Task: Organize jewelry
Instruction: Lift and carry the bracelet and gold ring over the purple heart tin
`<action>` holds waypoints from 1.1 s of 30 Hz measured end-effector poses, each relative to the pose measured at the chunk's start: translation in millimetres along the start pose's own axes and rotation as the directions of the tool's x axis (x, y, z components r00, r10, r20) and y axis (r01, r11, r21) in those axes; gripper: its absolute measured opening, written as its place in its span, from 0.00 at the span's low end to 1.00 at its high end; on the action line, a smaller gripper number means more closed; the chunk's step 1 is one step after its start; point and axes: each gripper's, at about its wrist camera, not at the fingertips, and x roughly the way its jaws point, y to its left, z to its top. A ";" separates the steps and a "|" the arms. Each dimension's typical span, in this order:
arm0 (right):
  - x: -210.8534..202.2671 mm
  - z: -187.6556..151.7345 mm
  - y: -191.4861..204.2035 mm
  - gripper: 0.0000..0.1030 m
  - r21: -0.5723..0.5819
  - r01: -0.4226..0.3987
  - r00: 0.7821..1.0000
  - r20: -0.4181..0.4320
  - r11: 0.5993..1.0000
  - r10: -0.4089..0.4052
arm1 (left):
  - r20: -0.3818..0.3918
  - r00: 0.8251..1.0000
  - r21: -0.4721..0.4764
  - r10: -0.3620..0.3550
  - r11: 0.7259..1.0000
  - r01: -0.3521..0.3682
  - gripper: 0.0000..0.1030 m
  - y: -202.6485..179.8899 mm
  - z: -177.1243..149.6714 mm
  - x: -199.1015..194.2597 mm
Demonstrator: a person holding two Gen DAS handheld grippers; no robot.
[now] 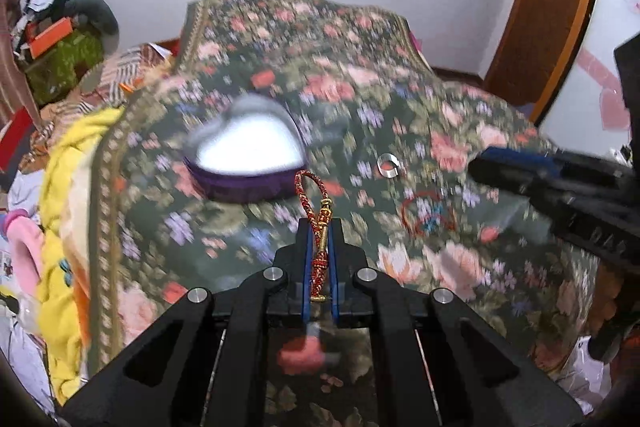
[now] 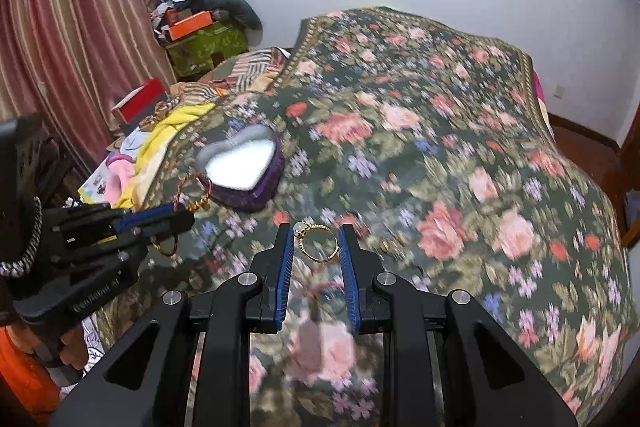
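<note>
My left gripper (image 1: 320, 223) is shut on a red-and-gold braided bracelet (image 1: 316, 203), whose loop sticks out past the fingertips, just in front of an open purple heart-shaped box (image 1: 248, 163) with a white lining. My right gripper (image 2: 316, 229) holds a gold ring with a pale stone (image 2: 318, 243) between its blue pads, above the floral bedspread (image 2: 440, 147). In the right wrist view the left gripper (image 2: 176, 219) with the bracelet (image 2: 192, 189) is next to the box (image 2: 244, 167). In the left wrist view the right gripper's fingers (image 1: 520, 167) show at right, with a pale ring (image 1: 388, 165) near them.
A thin red bangle (image 1: 426, 215) lies on the bedspread. Small gold pieces (image 2: 392, 245) lie right of my right gripper. Yellow cloth (image 1: 64, 227) and clutter pile up at the bed's left edge. A striped curtain (image 2: 60, 27) hangs at left.
</note>
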 end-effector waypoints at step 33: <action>98.8 49.5 49.0 0.20 -0.162 -0.125 0.989 -0.093 0.979 0.111 | 0.090 0.996 -0.082 0.022 0.997 -0.014 0.06 72.1 68.3 11.2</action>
